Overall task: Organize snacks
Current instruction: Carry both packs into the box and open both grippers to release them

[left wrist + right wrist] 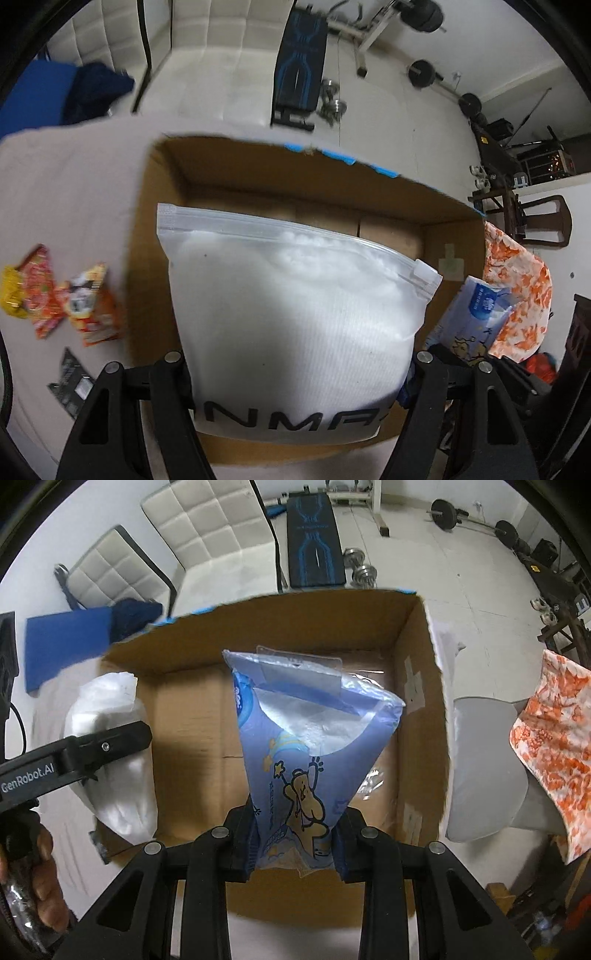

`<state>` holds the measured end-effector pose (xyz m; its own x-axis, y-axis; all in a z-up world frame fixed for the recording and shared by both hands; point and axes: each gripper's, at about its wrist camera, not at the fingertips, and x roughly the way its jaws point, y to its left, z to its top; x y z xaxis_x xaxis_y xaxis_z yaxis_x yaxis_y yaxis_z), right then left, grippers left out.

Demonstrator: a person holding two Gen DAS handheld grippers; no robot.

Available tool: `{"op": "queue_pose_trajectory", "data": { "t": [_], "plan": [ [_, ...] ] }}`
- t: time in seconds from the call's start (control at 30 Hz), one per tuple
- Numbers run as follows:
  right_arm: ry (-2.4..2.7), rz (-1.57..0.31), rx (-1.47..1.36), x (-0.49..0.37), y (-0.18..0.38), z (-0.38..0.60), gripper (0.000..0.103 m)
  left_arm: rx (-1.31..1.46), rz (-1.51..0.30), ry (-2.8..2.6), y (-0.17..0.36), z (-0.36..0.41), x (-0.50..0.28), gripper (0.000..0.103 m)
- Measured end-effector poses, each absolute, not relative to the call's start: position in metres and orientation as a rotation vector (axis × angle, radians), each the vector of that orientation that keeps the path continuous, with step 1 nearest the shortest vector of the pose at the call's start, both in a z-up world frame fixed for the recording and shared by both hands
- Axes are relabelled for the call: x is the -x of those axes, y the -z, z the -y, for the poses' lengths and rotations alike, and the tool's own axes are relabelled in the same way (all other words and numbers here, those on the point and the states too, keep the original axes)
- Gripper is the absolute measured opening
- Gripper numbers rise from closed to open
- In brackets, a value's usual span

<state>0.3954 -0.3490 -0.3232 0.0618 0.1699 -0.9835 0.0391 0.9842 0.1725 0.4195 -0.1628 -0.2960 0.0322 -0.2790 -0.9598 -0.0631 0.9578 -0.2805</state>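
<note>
Frosted matt plastic zip pouch (295, 314); glossy blue plastic pack (310, 753) (crinkled near its top); raw brown cardboard box (192, 716), rough.

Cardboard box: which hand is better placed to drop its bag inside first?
Probably right. The right gripper holds the blue bag over the middle of the box; the white bag hangs near its left wall.
</note>
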Motion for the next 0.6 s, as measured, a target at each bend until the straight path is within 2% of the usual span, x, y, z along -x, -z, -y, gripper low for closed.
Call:
{"op": "queue_pose_trajectory", "data": {
  "t": [0.13, 0.43, 0.6],
  "plan": [
    [-0.09, -1.55, -0.133, -0.415, 0.353, 0.356, 0.034, 0.304, -1.596, 0.162, 0.325, 0.176, -0.434, 0.071],
    [-0.104, -1.598, -0.074, -0.45, 0.39, 0.363, 0.036, 0.279, -1.623, 0.156, 0.351, 0.207, -0.453, 0.072],
    [-0.109, -1.615, -0.064, -0.461, 0.401, 0.362, 0.041, 0.263, -1.651, 0.171, 0.365, 0.22, -0.46, 0.073]
  ]
}}
